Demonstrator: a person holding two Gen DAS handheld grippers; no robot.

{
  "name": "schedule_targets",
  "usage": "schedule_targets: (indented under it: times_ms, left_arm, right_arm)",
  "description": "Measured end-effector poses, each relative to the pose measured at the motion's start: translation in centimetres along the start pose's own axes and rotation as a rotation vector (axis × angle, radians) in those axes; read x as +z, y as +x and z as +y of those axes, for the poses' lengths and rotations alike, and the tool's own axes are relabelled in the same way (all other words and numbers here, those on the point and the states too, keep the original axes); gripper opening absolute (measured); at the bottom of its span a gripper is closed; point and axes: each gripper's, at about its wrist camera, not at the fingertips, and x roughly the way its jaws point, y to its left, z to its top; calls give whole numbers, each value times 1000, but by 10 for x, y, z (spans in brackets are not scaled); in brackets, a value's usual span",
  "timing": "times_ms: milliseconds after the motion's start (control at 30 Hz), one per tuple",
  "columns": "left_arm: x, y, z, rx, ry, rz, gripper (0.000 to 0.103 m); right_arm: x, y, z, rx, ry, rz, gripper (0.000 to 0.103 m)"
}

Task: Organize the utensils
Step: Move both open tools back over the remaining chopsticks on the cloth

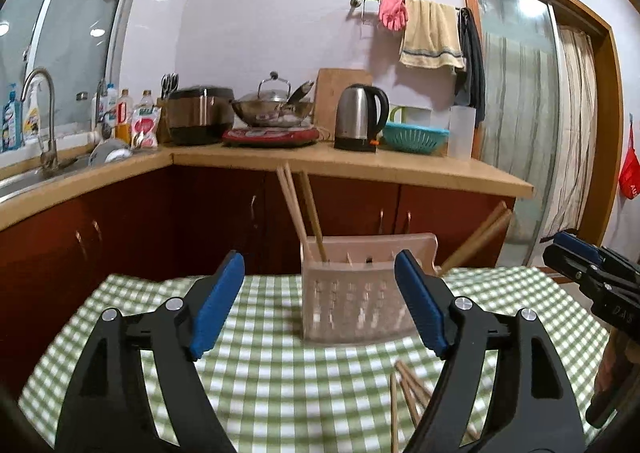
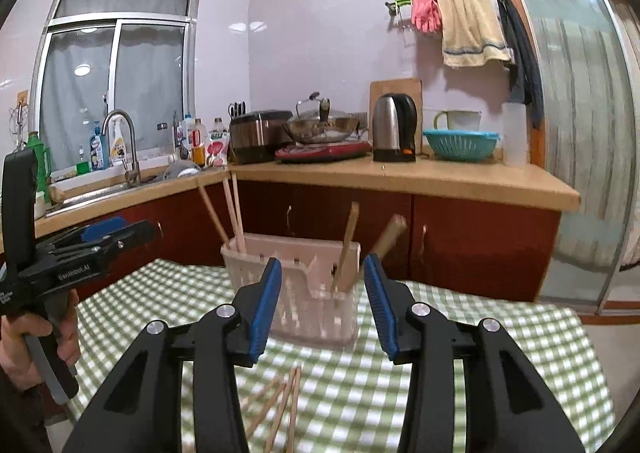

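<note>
A pale pink slotted utensil holder (image 1: 356, 297) (image 2: 304, 293) stands on the green checked tablecloth (image 1: 260, 373) (image 2: 480, 353). Chopsticks (image 1: 298, 209) (image 2: 232, 213) stand upright in its left compartment. Two wooden handles (image 2: 348, 245) lean out of its right compartment; one handle (image 1: 476, 241) shows in the left wrist view. Several loose chopsticks (image 1: 404, 393) (image 2: 280, 401) lie on the cloth in front of the holder. My left gripper (image 1: 320, 305) is open and empty, short of the holder. My right gripper (image 2: 320, 309) is open and empty, just before the holder.
A kitchen counter (image 1: 360, 165) (image 2: 400, 177) behind the table carries a rice cooker (image 1: 200, 115), a wok (image 1: 276, 105), a kettle (image 1: 360, 117) and a teal basket (image 1: 414, 137). A sink with a tap (image 2: 120, 149) is at the left. A glass door (image 2: 580, 133) is at the right.
</note>
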Motion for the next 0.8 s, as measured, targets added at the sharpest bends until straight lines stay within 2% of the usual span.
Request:
schedule_targets:
  times_ms: [367, 567, 800]
  left_arm:
    - [-52, -34, 3, 31, -51, 86, 76]
    - [-80, -46, -4, 40, -29, 133, 76]
    - [-125, -55, -8, 44, -35, 221, 74]
  right_arm:
    - [-55, -33, 3, -23, 22, 75, 43]
    - [-81, -39, 7, -7, 44, 122, 43]
    - [-125, -40, 17, 32, 37, 203, 35]
